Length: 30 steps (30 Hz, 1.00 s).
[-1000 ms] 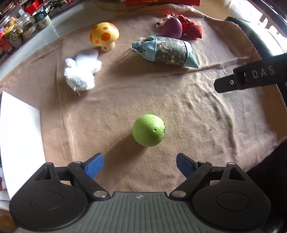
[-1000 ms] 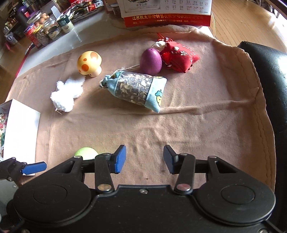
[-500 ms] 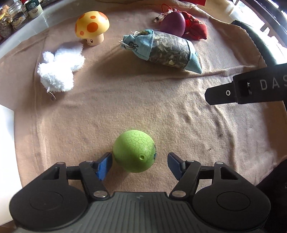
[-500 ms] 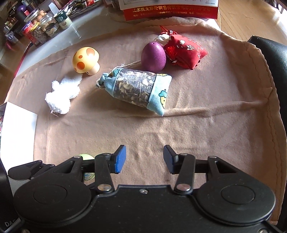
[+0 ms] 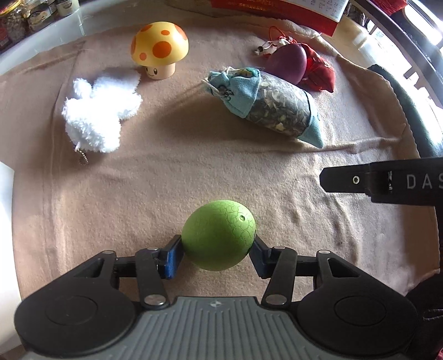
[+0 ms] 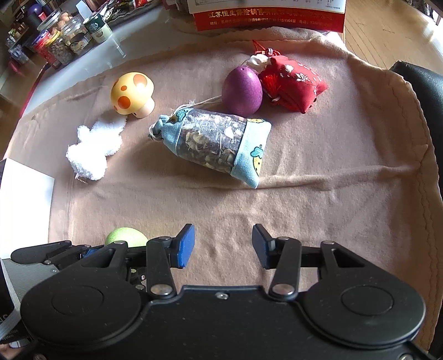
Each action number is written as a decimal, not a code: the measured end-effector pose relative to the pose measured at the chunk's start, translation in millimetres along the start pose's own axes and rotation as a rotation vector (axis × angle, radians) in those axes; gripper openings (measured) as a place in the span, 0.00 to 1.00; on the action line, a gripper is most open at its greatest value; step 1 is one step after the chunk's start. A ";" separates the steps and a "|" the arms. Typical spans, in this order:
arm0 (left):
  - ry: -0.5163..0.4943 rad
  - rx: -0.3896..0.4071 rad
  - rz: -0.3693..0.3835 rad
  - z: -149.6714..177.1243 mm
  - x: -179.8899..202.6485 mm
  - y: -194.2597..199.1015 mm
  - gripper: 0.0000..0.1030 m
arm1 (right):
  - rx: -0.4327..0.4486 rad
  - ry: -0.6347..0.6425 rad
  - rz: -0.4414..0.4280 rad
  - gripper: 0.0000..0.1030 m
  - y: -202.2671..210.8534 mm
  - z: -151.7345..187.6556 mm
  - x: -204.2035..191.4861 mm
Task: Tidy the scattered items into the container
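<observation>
My left gripper point(image 5: 216, 254) is shut on a green egg point(image 5: 218, 235), its blue pads touching both sides; the egg also shows in the right wrist view point(image 6: 126, 236). My right gripper point(image 6: 223, 245) is open and empty over the tan cloth point(image 6: 304, 207). Scattered farther back lie a white fluffy toy point(image 5: 97, 116), a yellow mushroom point(image 5: 159, 49), a blue herb pouch point(image 6: 213, 141), a purple egg point(image 6: 242, 91) and a red pouch point(image 6: 293, 81). A white container edge point(image 6: 25, 205) is at the left.
Jars point(image 6: 63, 41) stand on the glass table at the back left. A red and white calendar point(image 6: 268, 13) stands behind the cloth. A black chair point(image 6: 423, 91) is at the right edge. The right gripper's finger point(image 5: 387, 180) reaches in from the right.
My left gripper moved forward around the green egg and closed on it. The right gripper moved slightly forward and stayed open.
</observation>
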State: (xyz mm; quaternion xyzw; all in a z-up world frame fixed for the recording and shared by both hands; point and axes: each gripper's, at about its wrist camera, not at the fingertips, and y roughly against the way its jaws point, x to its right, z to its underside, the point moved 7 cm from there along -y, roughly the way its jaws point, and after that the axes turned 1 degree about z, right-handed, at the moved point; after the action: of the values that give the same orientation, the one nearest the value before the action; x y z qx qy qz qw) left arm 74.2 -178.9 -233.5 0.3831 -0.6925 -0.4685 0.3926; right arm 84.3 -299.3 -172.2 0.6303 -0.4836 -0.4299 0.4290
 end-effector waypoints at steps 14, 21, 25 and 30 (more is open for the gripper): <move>0.131 -0.016 0.007 -1.9 -29.3 6.2 0.50 | 0.075 0.193 0.091 0.56 -14.5 -52.0 -18.6; 0.128 -0.032 -0.020 -2.1 -33.6 5.6 0.50 | 0.085 0.474 0.185 0.64 -41.9 -57.6 -48.3; 0.124 -0.046 -0.029 -0.4 -35.2 2.7 0.50 | 0.058 0.533 0.235 0.66 -62.0 -56.1 -53.7; 0.095 -0.045 -0.061 0.6 -33.8 3.8 0.50 | 0.075 0.555 0.296 0.69 -73.9 -57.1 -51.5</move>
State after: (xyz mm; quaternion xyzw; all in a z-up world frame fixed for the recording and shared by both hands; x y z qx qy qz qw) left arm 86.6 -147.3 -236.3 0.4170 -0.6505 -0.4770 0.4188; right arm 148.4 -229.6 -221.4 0.6617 -0.4503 -0.1561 0.5789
